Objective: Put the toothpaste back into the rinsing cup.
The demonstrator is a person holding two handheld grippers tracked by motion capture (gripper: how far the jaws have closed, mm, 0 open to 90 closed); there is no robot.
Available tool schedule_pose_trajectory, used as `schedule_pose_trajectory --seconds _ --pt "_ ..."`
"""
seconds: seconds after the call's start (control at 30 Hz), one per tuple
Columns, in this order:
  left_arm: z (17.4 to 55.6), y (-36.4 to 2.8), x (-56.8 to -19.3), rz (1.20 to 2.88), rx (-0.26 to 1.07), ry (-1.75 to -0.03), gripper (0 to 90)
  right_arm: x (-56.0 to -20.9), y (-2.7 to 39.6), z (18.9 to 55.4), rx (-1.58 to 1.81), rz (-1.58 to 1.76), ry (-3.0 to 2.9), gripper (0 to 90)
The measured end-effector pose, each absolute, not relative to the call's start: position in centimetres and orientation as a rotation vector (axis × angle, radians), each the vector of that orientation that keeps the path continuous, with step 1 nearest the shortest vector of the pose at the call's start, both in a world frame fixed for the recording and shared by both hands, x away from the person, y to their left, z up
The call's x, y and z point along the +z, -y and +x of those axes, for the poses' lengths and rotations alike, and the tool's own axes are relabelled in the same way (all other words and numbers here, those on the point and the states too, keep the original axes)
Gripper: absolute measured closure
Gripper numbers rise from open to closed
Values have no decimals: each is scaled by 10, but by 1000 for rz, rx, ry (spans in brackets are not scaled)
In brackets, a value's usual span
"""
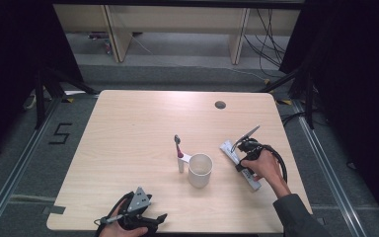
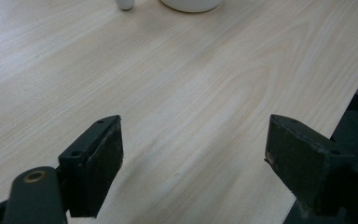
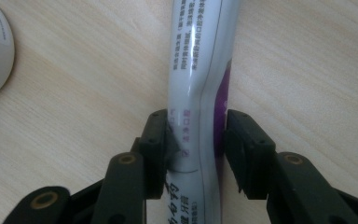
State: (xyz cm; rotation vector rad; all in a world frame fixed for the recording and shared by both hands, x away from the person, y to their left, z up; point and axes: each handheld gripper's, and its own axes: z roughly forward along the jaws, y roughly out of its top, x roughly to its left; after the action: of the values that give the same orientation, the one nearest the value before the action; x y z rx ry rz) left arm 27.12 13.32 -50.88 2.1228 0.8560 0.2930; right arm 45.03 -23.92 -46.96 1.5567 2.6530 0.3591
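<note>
The right claw (image 3: 196, 140) has its two black jaws pinched on a white toothpaste tube (image 3: 200, 70) that lies flat on the desk (image 1: 128, 148), and the tube wall is visibly dented inward where the pads bite it. Seen from above, the tube (image 1: 228, 149) sits at about three o'clock from the white cup (image 1: 200, 170), near the right edge of the desk, and the person's right hand (image 1: 264, 165) covers most of its length. A toothbrush (image 1: 178, 150) stands upright just beside the cup, at roughly ten o'clock from it.

The left claw (image 2: 191, 158) stands wide with nothing between its jaws, parked over bare wood near the front edge of the desk, at about seven o'clock from the cup.

What worries me is the grip. The jaws hold the tube across its soft body, not by the cap or the crimped end, so a harder squeeze could push paste toward the cap or crease the tube further. The smooth, glossy skin could also slide between the pads once the tube leaves the desk, and it would then droop or twist, since much of its length hangs beyond the jaws on both sides. If it is swung toward the cup, a sagging end could clip the rim, tip the cup, or knock the toothbrush over. The desk edge is near as well, so a dropped tube might roll off.
</note>
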Motion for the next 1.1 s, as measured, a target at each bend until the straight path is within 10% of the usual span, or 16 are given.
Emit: schedule_pose_trajectory --seconds 0.27,1.1 --pt "271 -133 -509 2127 292 -851 187 -470 239 455 299 1484 -2698 744" --pt "271 -134 -510 2136 292 -839 194 -472 231 463 144 1375 -2806 753"
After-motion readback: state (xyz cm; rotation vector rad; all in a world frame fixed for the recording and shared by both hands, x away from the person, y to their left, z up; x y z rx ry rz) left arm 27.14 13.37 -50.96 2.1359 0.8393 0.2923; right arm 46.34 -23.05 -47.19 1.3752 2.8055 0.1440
